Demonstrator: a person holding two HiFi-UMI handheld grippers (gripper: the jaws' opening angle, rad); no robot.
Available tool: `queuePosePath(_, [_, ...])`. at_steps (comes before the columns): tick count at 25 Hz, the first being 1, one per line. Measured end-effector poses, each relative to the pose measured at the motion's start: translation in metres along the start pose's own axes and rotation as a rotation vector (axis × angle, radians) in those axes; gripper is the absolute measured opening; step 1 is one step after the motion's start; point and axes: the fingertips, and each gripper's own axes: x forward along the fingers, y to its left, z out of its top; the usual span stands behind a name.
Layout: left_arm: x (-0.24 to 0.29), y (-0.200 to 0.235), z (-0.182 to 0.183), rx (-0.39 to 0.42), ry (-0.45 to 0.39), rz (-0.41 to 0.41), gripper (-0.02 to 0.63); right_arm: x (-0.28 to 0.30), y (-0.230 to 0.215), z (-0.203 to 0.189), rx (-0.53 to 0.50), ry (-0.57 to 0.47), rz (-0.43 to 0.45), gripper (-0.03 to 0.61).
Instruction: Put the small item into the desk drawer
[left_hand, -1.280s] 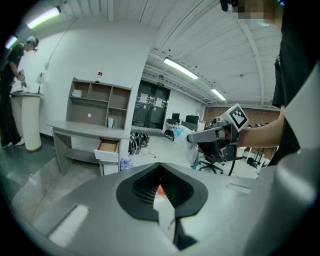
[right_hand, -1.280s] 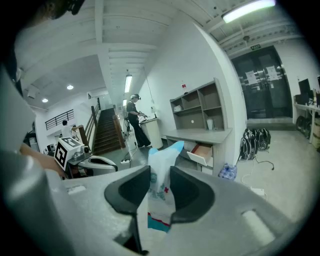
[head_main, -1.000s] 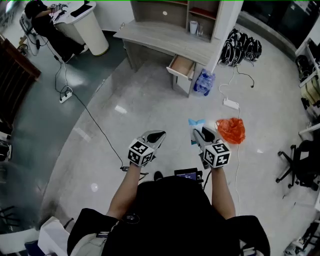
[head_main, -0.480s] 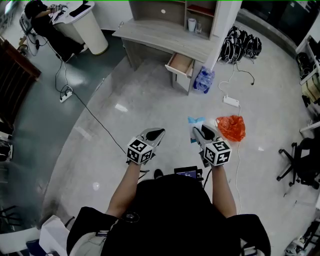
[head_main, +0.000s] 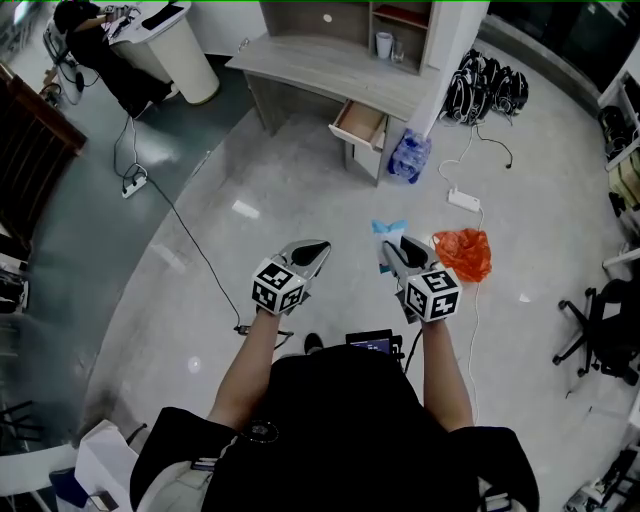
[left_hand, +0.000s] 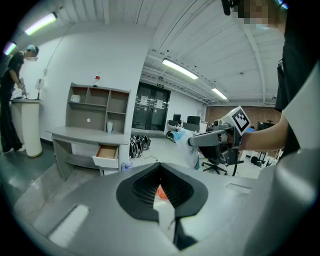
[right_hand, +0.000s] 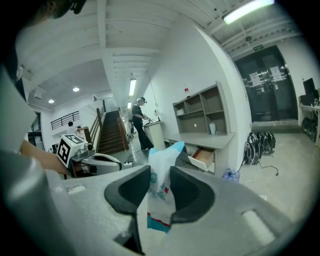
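Note:
A small white packet with blue ends (right_hand: 161, 192) sticks up between the jaws of my right gripper (right_hand: 160, 186), which is shut on it. From the head view the packet (head_main: 388, 229) pokes out ahead of the right gripper (head_main: 389, 250). My left gripper (head_main: 316, 248) is held level beside it, shut with nothing in it (left_hand: 160, 175). The grey desk (head_main: 330, 68) stands well ahead across the floor, its wooden drawer (head_main: 362, 125) pulled open. The drawer (right_hand: 202, 156) also shows in the right gripper view, and in the left gripper view the drawer (left_hand: 106, 151) shows under the desktop.
An orange plastic bag (head_main: 462, 255) lies on the floor to the right. A blue pack of bottles (head_main: 408, 157) leans by the desk. A power strip (head_main: 464, 203) and cables cross the floor. Black bags (head_main: 487, 95), an office chair (head_main: 600, 330) and a person at a white counter (head_main: 90, 40) surround the area.
Both grippers have moved a little forward toward the desk as the person walks. The right gripper still holds the packet; the left stays shut.

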Motion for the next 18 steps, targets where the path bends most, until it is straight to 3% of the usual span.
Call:
queuePosePath(9, [0.027,-0.011,0.029,0.024,-0.033,0.033,0.001,-0.002,-0.021,0.023,-0.04,-0.024,0.042,0.124])
queuePosePath(18, [0.033,-0.012,0.027,0.009,-0.028,0.052,0.001,0.004,-0.027,0.017,-0.033,0.001,0.059,0.124])
